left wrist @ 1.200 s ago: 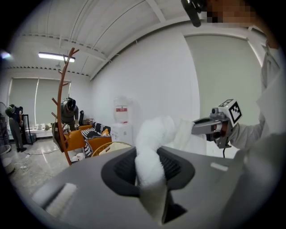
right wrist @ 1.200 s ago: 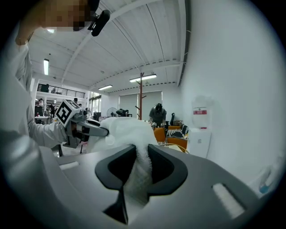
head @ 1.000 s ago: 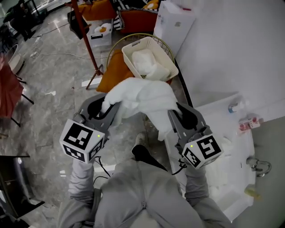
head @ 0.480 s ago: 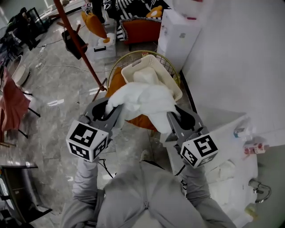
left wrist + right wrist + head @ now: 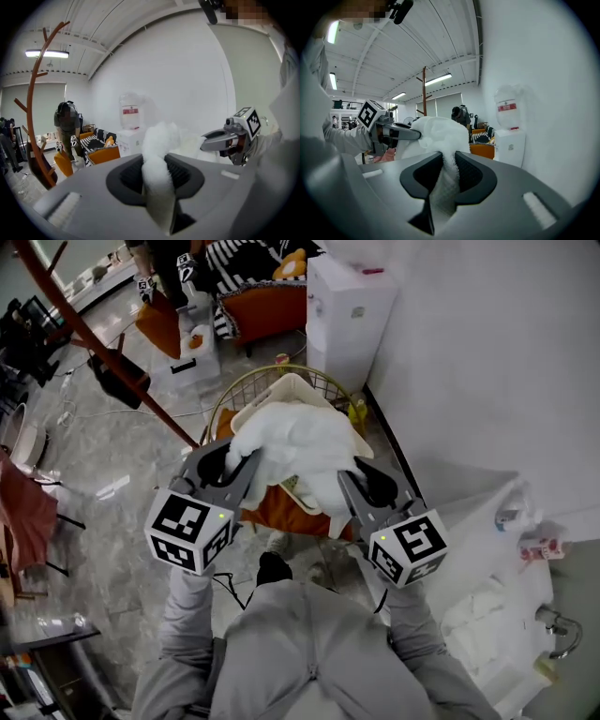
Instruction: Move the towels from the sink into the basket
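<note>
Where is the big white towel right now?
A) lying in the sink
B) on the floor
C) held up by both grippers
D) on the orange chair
C: the left gripper and the right gripper each pinch the towel, holding it up by the basket.

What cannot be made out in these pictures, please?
- Inside of the basket: head view, covered by the held towel.
- sink: head view, cut off by the right edge; contents uncountable.
- red label on the dispenser: right gripper view, too small to read.
</note>
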`<action>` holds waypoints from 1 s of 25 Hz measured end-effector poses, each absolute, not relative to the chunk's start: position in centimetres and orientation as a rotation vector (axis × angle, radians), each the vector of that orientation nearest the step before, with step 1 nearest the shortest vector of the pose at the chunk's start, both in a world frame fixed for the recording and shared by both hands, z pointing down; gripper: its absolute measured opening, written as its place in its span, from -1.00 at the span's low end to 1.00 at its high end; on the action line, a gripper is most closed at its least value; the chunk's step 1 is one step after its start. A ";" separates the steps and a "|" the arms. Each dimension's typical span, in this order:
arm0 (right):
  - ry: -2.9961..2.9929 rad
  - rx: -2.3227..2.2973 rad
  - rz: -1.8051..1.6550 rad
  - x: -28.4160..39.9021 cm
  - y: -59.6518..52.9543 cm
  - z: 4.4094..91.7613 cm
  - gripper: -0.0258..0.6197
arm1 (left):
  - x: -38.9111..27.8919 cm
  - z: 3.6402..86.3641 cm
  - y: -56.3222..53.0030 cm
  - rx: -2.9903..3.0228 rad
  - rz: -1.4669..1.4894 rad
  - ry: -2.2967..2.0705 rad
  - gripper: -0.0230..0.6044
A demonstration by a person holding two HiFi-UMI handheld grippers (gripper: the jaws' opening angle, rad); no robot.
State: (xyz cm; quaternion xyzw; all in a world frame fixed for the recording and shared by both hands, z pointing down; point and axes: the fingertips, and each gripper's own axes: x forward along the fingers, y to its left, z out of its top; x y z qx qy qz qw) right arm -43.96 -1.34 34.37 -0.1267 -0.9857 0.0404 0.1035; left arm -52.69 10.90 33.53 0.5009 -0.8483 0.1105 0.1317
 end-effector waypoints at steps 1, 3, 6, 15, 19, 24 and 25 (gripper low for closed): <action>-2.905 -0.347 0.119 -44.6 -1.7 34.7 -0.69 | -53.6 33.9 10.4 1.472 0.316 -2.450 -0.44; -2.891 -0.283 0.121 -46.0 -2.6 35.5 -0.69 | -55.6 34.8 9.2 1.509 0.305 -2.417 -0.44; -2.851 -0.192 0.127 -47.7 -3.4 37.2 -0.69 | -58.6 36.8 7.4 1.560 0.296 -2.355 -0.44; -2.698 0.012 0.183 -52.5 -5.4 43.8 -0.69 | -65.8 44.2 2.4 1.653 0.361 -2.160 -0.44; -2.609 0.056 0.196 -53.8 -5.8 47.5 -0.69 | -67.6 48.2 0.9 1.662 0.402 -2.072 -0.44; -2.482 0.089 0.180 -55.0 -6.4 52.5 -0.69 | -69.1 53.5 -0.8 1.663 0.477 -1.953 -0.43; -2.457 0.093 0.182 -55.1 -6.4 53.4 -0.68 | -69.2 54.4 -1.1 1.670 0.500 -1.924 -0.43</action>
